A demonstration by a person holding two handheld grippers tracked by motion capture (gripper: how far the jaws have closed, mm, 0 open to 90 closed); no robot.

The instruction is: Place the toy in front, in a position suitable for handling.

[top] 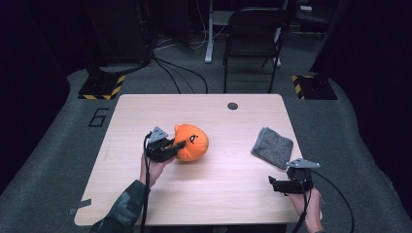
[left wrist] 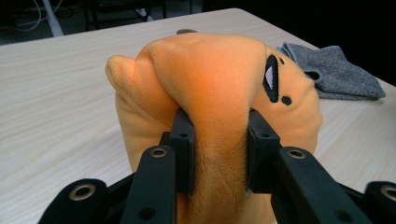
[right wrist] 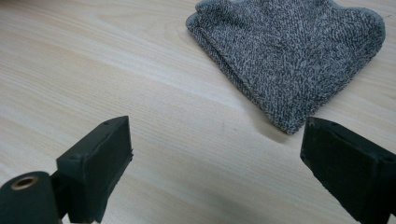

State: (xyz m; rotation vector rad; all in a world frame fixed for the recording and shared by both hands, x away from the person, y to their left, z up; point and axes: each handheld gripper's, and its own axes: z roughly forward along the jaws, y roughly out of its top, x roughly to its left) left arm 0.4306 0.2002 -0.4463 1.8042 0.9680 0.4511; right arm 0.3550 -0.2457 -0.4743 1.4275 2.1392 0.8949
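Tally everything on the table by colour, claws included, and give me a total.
Orange: 1, the plush toy, pinched in the left claw.
Grey: 1, the folded cloth, lying beyond the open right claw.
Black: 2, the two claws.
Total: 4

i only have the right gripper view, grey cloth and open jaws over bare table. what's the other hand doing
Observer: The left gripper is shut on an orange plush toy, pinching a fold of it.
Operator: where's that from my cloth
Observer: In the high view the toy sits left of the grey cloth, with bare table between them.
Operator: is my gripper touching the cloth
Observer: No, the right gripper is near the table's front edge, apart from the cloth.
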